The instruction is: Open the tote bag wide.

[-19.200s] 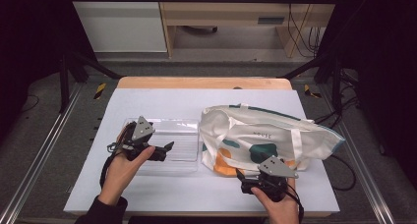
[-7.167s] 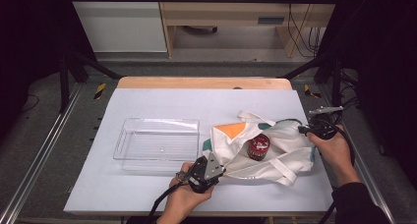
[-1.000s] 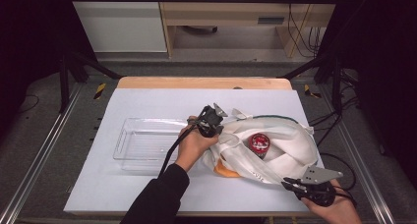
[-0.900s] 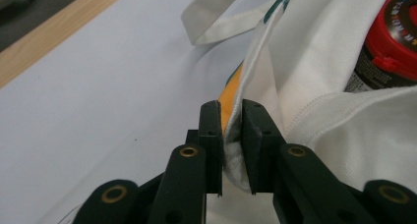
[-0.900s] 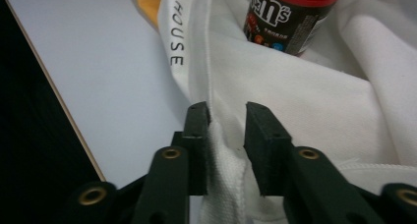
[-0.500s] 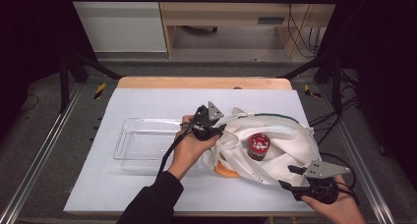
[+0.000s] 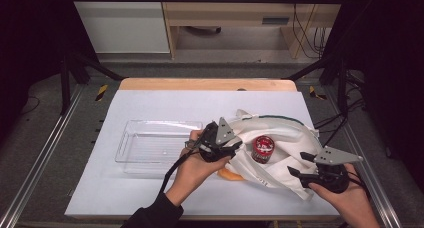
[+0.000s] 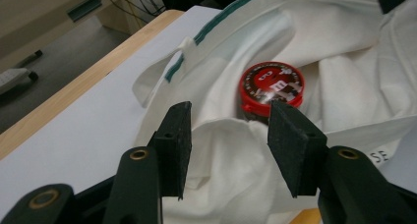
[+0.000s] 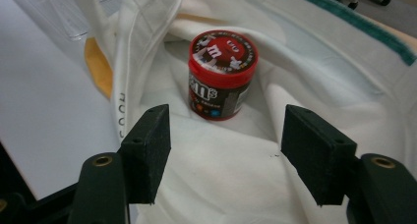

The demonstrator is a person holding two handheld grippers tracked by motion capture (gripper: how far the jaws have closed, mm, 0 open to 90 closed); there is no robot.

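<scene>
White-covered table (image 7: 150, 198), dark lab behind. The left gripper (image 7: 235, 147) and right gripper (image 7: 296, 165) have both just been opening, jaws apart and empty, flanking the white tote bag (image 7: 285, 138). The red-lidded candy jar (image 7: 262, 148) stands upright in the bag's hollow between them, nearer the left gripper; the clear tray (image 7: 150, 148) lies left of the bag.
</scene>
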